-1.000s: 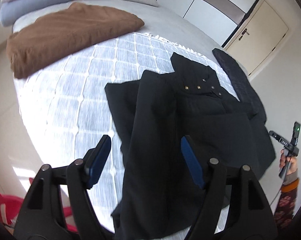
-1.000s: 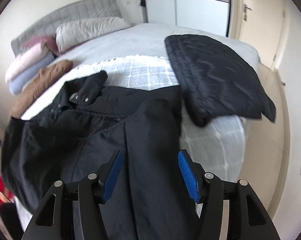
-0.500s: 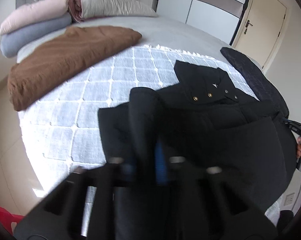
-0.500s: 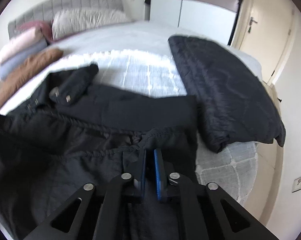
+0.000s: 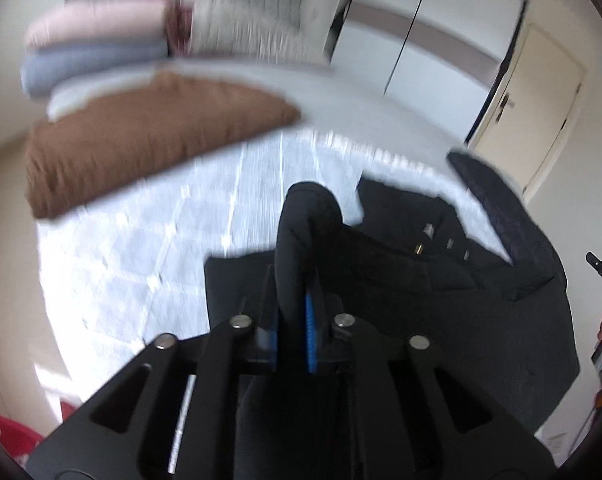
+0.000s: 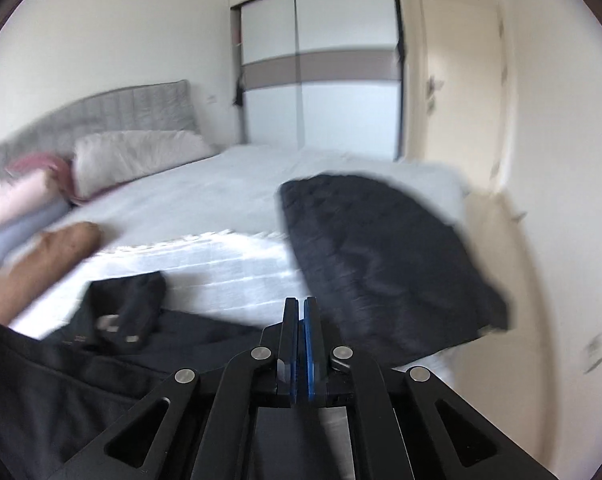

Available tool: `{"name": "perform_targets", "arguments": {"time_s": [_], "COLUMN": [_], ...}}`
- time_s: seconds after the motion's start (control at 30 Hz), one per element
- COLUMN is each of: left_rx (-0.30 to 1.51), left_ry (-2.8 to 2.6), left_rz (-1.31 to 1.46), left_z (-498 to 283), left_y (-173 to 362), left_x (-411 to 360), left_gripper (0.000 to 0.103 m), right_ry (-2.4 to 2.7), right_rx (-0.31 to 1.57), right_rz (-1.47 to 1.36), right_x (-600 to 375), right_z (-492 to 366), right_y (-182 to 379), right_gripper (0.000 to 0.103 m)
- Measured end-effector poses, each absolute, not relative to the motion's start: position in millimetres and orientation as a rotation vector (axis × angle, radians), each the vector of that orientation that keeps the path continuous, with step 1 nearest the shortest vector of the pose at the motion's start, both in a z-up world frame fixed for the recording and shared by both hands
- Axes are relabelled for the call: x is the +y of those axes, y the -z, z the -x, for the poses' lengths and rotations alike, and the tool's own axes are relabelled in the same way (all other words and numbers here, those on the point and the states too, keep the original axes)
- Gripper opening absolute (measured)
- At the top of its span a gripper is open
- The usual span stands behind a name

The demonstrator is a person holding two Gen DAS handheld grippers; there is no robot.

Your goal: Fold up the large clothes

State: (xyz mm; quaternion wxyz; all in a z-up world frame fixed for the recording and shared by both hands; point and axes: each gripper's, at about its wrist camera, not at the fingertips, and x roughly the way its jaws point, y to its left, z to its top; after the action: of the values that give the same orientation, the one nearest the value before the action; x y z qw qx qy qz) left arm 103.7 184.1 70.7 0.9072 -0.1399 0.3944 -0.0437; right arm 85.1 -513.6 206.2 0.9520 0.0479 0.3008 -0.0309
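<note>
Right now the left claw (image 5: 297,320) is clenched on a fold of the black coat (image 5: 441,292). The cloth sticks up in a hump between its two fingers. The rest of the coat lies spread on the bed (image 5: 141,260), on the white checked cover. Its collar with the small shiny snaps points toward the far side of the bed.

The right claw (image 6: 299,344) is pressed tight too, with its blue pads (image 6: 310,344) nearly touching. Black cloth hangs below it, but I cannot tell if it is pinched between the pads. From this view the coat (image 6: 101,360) lies low on the left side, with its collar curled up on the cover.

A dark quilted jacket (image 6: 381,260) lies folded just beside the coat, by the bed's right edge. A brown blanket (image 5: 141,140) lies folded well apart from the coat. Pink and blue pillows (image 5: 93,48) are stacked by the grey headboard (image 6: 121,116). A white wardrobe (image 6: 321,80) stands behind the bed, and a cream door (image 5: 533,108) is near it. Much of both views is blurry.
</note>
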Motion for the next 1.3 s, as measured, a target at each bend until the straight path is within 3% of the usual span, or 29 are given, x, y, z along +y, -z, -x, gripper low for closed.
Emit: {"name": "perform_targets", "arguments": {"time_s": [0.07, 0.1, 0.13, 0.17, 0.2, 0.23, 0.47, 0.5, 0.53, 0.57, 0.6, 0.63, 0.97, 1.3], "left_rx": [0.848, 0.844, 0.836, 0.826, 0.818, 0.822, 0.92, 0.928, 0.929, 0.926, 0.916, 0.89, 0.628, 0.472], "left_ry": [0.102, 0.127, 0.153, 0.166, 0.18, 0.19, 0.233, 0.229, 0.224, 0.224, 0.224, 0.214, 0.084, -0.113], "left_rz": [0.329, 0.35, 0.366, 0.374, 0.376, 0.372, 0.359, 0.361, 0.366, 0.37, 0.367, 0.359, 0.244, 0.253], "left_z": [-109.1, -108.5, -107.1, -105.8, -105.3, -106.4, -132.3, -135.5, -136.6, -135.5, -133.1, -128.3, -116.6, -216.2], "left_y": [-60.1, -57.5, -56.4, -56.3, -56.5, -56.4, -49.3, -47.9, -47.3, -47.5, -49.6, -54.0, -123.3, -151.4], "left_x": [193.6, 199.2, 204.5, 207.7, 210.5, 211.0, 194.8, 191.7, 189.0, 187.6, 185.6, 184.3, 178.2, 175.8], "left_gripper": [0.022, 0.034, 0.04, 0.048, 0.05, 0.05, 0.05, 0.049, 0.045, 0.022, 0.008, 0.008, 0.007, 0.007], "right_ry": [0.031, 0.015, 0.002, -0.006, -0.014, -0.02, -0.068, -0.072, -0.071, -0.071, -0.061, -0.058, 0.054, 0.19], "right_rx": [0.669, 0.701, 0.723, 0.737, 0.742, 0.746, 0.924, 0.941, 0.954, 0.963, 0.944, 0.908, 0.555, 0.408], "right_rz": [-0.133, -0.145, -0.149, -0.151, -0.149, -0.147, -0.285, -0.298, -0.305, -0.294, -0.272, -0.251, -0.061, 0.014], "right_x": [-515.5, -515.8, -516.9, -517.3, -518.0, -519.3, -525.8, -526.0, -524.4, -520.7, -516.8, -514.1, -478.6, -429.1], "right_z": [-89.4, -89.8, -88.1, -87.0, -85.5, -84.4, -111.6, -113.5, -114.7, -114.2, -109.7, -103.0, -82.7, -197.5], "right_y": [-194.6, -186.4, -179.2, -172.3, -164.6, -159.6, -115.5, -110.9, -105.6, -102.3, -103.7, -108.8, -203.5, -236.9], "right_gripper": [0.012, 0.024, 0.042, 0.053, 0.067, 0.069, 0.069, 0.064, 0.038, 0.025, 0.014, 0.01, 0.008, 0.008]}}
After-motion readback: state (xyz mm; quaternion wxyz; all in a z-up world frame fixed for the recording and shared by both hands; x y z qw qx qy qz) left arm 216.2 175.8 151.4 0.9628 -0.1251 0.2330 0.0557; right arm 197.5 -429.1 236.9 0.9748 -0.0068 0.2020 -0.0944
